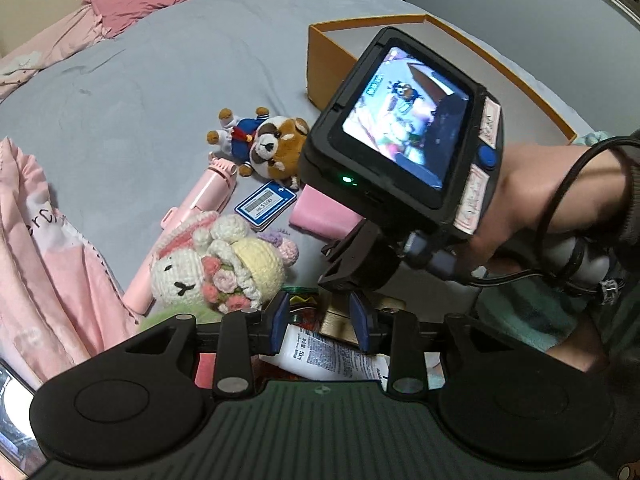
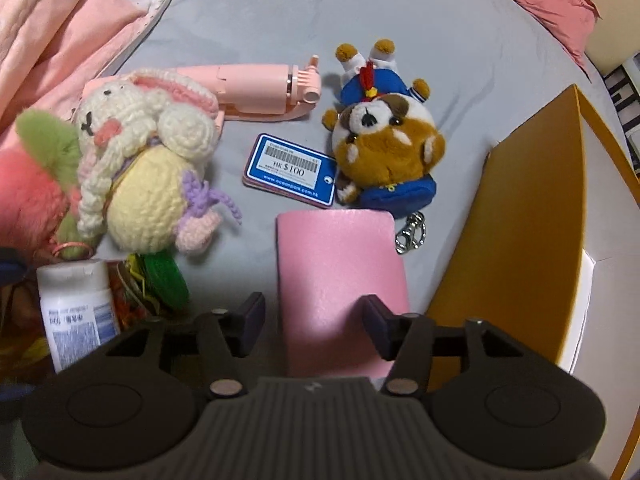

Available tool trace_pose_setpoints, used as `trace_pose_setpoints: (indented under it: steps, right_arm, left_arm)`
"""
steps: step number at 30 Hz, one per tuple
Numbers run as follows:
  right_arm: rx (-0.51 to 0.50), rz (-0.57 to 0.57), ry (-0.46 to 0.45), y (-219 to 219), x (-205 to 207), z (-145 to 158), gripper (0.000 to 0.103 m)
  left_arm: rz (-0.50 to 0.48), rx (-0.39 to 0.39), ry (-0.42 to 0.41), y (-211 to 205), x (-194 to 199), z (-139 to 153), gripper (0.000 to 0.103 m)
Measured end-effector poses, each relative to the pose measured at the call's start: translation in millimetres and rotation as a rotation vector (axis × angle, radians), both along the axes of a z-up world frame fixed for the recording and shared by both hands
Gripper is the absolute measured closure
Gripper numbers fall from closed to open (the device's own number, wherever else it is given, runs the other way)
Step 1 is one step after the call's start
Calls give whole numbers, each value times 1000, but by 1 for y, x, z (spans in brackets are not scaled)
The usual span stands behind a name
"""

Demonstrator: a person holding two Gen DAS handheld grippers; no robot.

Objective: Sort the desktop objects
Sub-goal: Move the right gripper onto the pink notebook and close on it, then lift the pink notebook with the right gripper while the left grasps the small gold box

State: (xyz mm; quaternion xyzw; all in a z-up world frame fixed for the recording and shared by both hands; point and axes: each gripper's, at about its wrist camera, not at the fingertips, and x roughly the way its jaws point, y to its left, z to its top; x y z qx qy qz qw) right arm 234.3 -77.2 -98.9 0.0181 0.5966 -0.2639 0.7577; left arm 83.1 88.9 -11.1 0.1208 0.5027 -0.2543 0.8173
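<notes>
step: you're mid-pickup with both hands. Your right gripper (image 2: 314, 322) is lined up over the pink pad (image 2: 340, 280), your left gripper (image 1: 320, 326) over the white bottle (image 1: 326, 354). Neither looks lifted yet, that's my read anyway.

landmark: I'll use the orange box (image 2: 520, 216) for everything, since that looks like where the stuff is meant to go.

pink pad: lying flat on the grey bedsheet (image 2: 280, 8), just beside the box's near wall.

right fingers: spread wide, one on each side of the pad's near end, with a sliver of gap on the outer side. Not pinching yet as far as I can see.

left fingers: partly closed, blue pads (image 1: 280, 322) straddling the top of the bottle. Can't tell if they're actually pressing on it or just around it.

white bottle: well away from the box, in the cluttered pile by the crochet bunny (image 2: 136, 152).

other stuff: the dog plush (image 2: 384, 136) sits near the box, with the price tag (image 2: 290, 170) just past it and the pink stick (image 2: 256, 88) farther out.

next move: probably close your right fingers on the pad, lift it, and carry it sideways over the box wall. It looks soft, so squeeze gently and grab it square.

watch out: the dog's keyring clip (image 2: 410, 234) lies right beside the pad's far corner, don't drag it along.
</notes>
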Motion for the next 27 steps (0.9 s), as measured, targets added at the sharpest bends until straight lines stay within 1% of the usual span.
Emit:
trace_pose_setpoints:
  steps: [3, 4, 6, 8, 9, 10, 11, 12, 14, 15, 17, 20, 23, 27]
  right_arm:
    - [39, -30, 2, -9, 5, -4, 32]
    - [42, -36, 5, -10, 6, -4, 31]
    - [8, -43, 4, -12, 9, -5, 32]
    - [-15, -74, -4, -19, 10, -7, 35]
    - [-21, -94, -2, -24, 11, -8, 36]
    - [-5, -101, -1, -27, 11, -8, 36]
    - [-4, -94, 3, -27, 11, -7, 37]
    - [-6, -80, 7, -25, 11, -5, 40]
    - [-2, -55, -6, -20, 8, 2, 55]
    - [6, -50, -21, -18, 7, 8, 59]
    - [21, -50, -44, -18, 4, 19, 72]
    - [47, -66, -86, -19, -5, 36, 79]
    - [112, -100, -136, -24, -15, 50, 82]
    - [266, -161, -226, -24, -44, 64, 84]
  left_arm:
    - [7, -9, -2, 2, -3, 1, 65]
    - [9, -13, -2, 3, -4, 2, 65]
    - [15, -19, -5, 4, -6, 3, 65]
    - [19, -27, -9, 5, -9, 4, 65]
    - [23, -30, -11, 6, -11, 5, 65]
    - [26, -32, -12, 7, -12, 6, 65]
    - [31, -35, -15, 8, -13, 7, 65]
    - [37, -38, -17, 8, -14, 8, 65]
    - [52, -46, -17, 9, -14, 9, 65]
    - [58, -51, -18, 9, -15, 10, 65]
    - [71, -67, -16, 9, -16, 12, 65]
    - [92, -80, -14, 7, -17, 14, 65]
    - [129, -104, 4, 6, -17, 14, 65]
    - [196, -132, 58, 5, -15, 8, 65]
